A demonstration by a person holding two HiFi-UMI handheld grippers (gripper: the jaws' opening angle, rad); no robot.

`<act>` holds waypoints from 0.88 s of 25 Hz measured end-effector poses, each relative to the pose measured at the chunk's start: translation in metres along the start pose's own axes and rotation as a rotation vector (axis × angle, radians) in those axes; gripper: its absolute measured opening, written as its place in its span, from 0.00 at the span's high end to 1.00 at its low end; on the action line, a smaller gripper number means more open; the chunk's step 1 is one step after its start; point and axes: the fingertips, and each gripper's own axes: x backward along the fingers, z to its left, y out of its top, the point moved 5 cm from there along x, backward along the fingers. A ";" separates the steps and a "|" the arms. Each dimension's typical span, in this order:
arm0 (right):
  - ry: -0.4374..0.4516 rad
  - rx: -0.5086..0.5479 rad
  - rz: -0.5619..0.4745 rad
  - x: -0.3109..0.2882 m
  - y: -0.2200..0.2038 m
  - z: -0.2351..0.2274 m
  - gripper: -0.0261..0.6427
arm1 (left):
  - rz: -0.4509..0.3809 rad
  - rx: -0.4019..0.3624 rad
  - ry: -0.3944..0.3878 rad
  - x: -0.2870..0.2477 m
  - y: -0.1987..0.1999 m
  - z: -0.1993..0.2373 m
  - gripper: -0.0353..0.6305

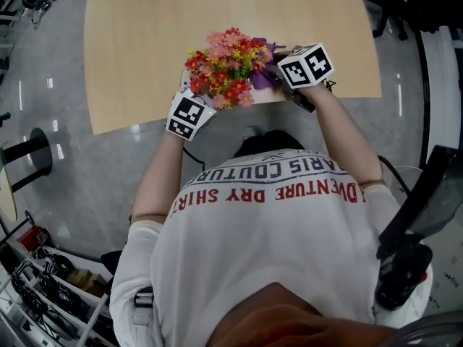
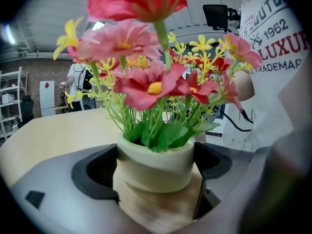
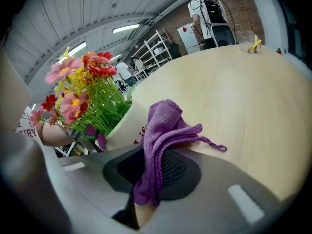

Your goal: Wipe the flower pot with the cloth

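head view: a bunch of pink, red and yellow flowers stands at the near edge of a pale wooden table, right in front of the person. the left gripper comes in low from the left of the flowers and the right gripper from the right, so the flowers sit between the two. a bit of purple cloth shows just beside the right gripper, against the right side of the bunch.

left gripper view: the cream flower pot fills the gap between the jaws. one dark pad sits against each side of it, so this gripper is clamped on the pot. the pot stands on the table with green stems and blooms rising above the jaws.

right gripper view: the jaws are closed on a fold of the cloth, which bunches up out of them with a loose thread trailing to the right over the table. the pot's pale wall is just left of the cloth, and the top of the cloth seems to lie against it. the flowers lean away to the left.
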 end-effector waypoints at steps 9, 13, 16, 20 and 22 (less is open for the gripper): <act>0.010 -0.030 -0.310 0.063 -0.001 0.007 0.87 | -0.032 0.168 0.047 0.026 -0.016 0.006 0.19; 0.047 0.053 -0.396 0.111 -0.022 0.034 0.87 | -0.078 0.305 0.035 0.058 -0.023 -0.028 0.22; 0.099 0.113 -0.431 0.134 -0.043 0.069 0.87 | -0.088 0.311 0.024 0.079 -0.014 -0.072 0.55; 0.160 0.197 -0.448 0.160 -0.076 0.117 0.87 | -0.156 0.333 0.057 0.095 0.013 -0.132 0.84; 0.176 0.236 -0.458 0.175 -0.101 0.137 0.87 | -0.164 0.313 0.081 0.096 0.026 -0.165 0.94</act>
